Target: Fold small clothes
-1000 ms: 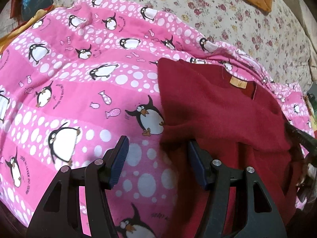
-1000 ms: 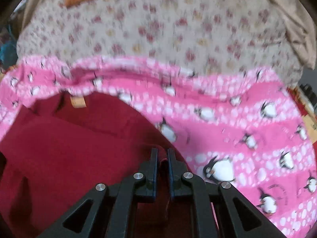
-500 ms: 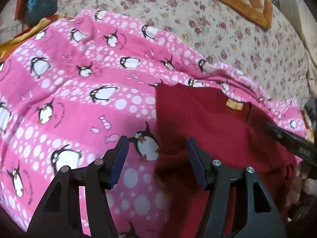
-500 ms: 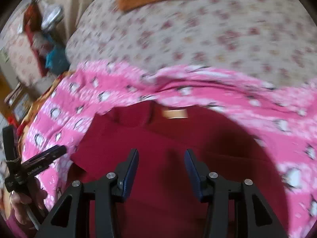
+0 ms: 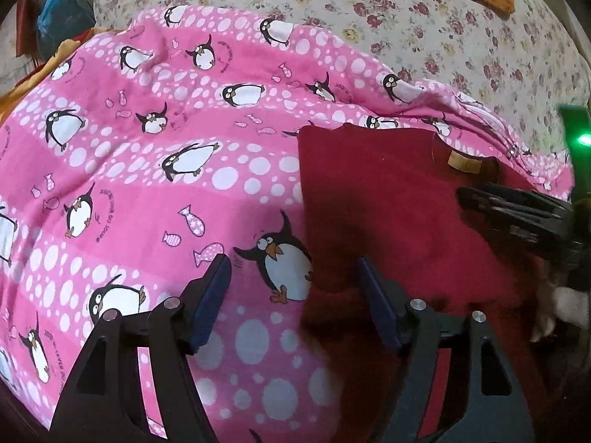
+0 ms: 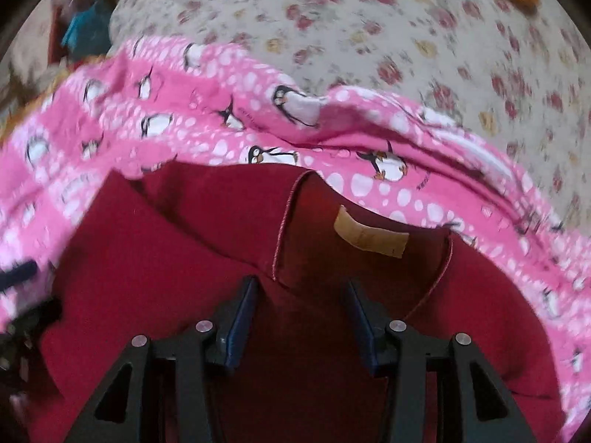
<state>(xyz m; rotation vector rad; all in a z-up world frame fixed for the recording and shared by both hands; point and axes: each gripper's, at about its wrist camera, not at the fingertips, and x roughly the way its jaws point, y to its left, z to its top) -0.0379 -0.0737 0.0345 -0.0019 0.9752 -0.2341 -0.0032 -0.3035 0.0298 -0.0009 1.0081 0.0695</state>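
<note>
My right hand-held gripper was clamped shut on a fold of the red sweater a second ago; it has since let go and swung leftward across the garment, and its jaws now stand apart over the cloth just near of the neckline, nothing pinched between them. The left hand-held gripper has just been opening wider; it is released too, its jaws straddling the sweater's left edge, one pad over the pink penguin blanket, the other over red cloth, neither pressing that I can see. The sweater lies on the blanket, on the bed, collar and tan label at the far side; its left part looks laid over the body with a straight left edge. Flowered bedspread beyond. My reading: one side fold is set down and both grippers are free, so the next step is likely a fresh grasp for the following fold. Risk: cloth is soft and may drag out of line.
</note>
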